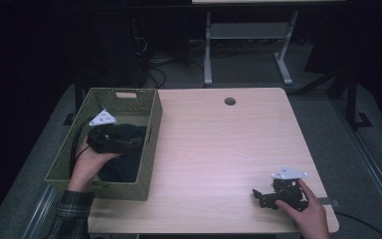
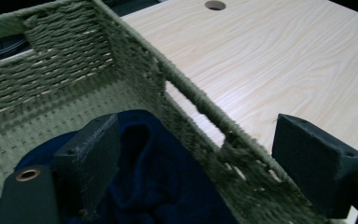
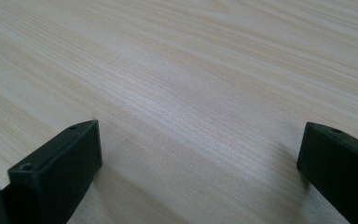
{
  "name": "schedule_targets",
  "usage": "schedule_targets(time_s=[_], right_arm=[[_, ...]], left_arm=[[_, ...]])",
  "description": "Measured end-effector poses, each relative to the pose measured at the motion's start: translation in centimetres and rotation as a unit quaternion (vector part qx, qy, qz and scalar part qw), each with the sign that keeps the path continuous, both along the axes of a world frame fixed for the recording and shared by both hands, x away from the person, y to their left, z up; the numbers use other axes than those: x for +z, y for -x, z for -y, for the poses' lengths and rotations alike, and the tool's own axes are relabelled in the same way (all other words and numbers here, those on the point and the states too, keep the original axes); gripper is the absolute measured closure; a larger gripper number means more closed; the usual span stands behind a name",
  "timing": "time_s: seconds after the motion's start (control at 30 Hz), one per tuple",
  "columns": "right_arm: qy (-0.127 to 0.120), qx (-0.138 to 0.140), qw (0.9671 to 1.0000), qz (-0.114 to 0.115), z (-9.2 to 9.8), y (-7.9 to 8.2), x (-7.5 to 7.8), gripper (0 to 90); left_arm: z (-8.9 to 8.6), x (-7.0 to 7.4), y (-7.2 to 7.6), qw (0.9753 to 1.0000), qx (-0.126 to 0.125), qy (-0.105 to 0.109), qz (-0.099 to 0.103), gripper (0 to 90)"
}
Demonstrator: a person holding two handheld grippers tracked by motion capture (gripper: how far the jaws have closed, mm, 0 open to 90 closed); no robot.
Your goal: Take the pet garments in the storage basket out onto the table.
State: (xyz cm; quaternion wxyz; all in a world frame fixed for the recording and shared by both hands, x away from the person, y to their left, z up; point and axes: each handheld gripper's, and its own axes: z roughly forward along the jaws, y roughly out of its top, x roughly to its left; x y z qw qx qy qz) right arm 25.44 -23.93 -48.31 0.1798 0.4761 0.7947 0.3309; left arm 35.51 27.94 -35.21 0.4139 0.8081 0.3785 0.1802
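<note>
Dark blue cloth (image 2: 154, 182) lies in woven green basket (image 1: 149, 144) on light wood table (image 1: 219, 149); left gripper (image 2: 191, 154) straddles its wall, right gripper (image 3: 200, 163) spread over bare tabletop.

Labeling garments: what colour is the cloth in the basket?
Dark navy blue cloth, clearest in the left gripper view.

Tabletop (image 1: 219, 149) light wood, fine straight grain, dark round hole (image 1: 230, 101) at 12 o'clock. Basket (image 1: 151, 144) olive-green woven weave at 9 o'clock. Cloth (image 2: 158, 177) in basket dark navy blue. Left gripper (image 1: 112, 138) black, white-grey plate on top. Right gripper (image 1: 278, 195) black at 4 o'clock, same pale plate. Jaws matte black in both gripper views. Sleeve (image 1: 72, 214) dark green plaid at 7 o'clock. Floor (image 1: 258, 69) grey.
</note>
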Motion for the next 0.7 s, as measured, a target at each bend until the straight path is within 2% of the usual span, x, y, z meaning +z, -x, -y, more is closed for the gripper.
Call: schedule_targets(time_s=[0.17, 0.3, 0.5, 0.7], right_arm=[[0.0, -0.001, 1.0, 0.0, 0.0, 0.0, 0.0, 0.0], [0.0, 0.0, 1.0, 0.0, 0.0, 0.0, 0.0, 0.0], [0.0, 0.0, 1.0, 0.0, 0.0, 0.0, 0.0, 0.0], [0.0, 0.0, 1.0, 0.0, 0.0, 0.0, 0.0, 0.0]], left_arm=[[-0.7, -0.4, -0.3, 0.9999, 0.012, -0.006, -0.003, 14.8], [-1.0, -0.7, -0.5, 0.9997, 0.017, -0.018, -0.005, 14.8], [-1.2, -1.7, -0.9, 0.9989, 0.02, -0.037, -0.023, 14.8], [-1.1, -2.5, -1.2, 0.9979, 0.024, -0.047, -0.038, 14.8]])
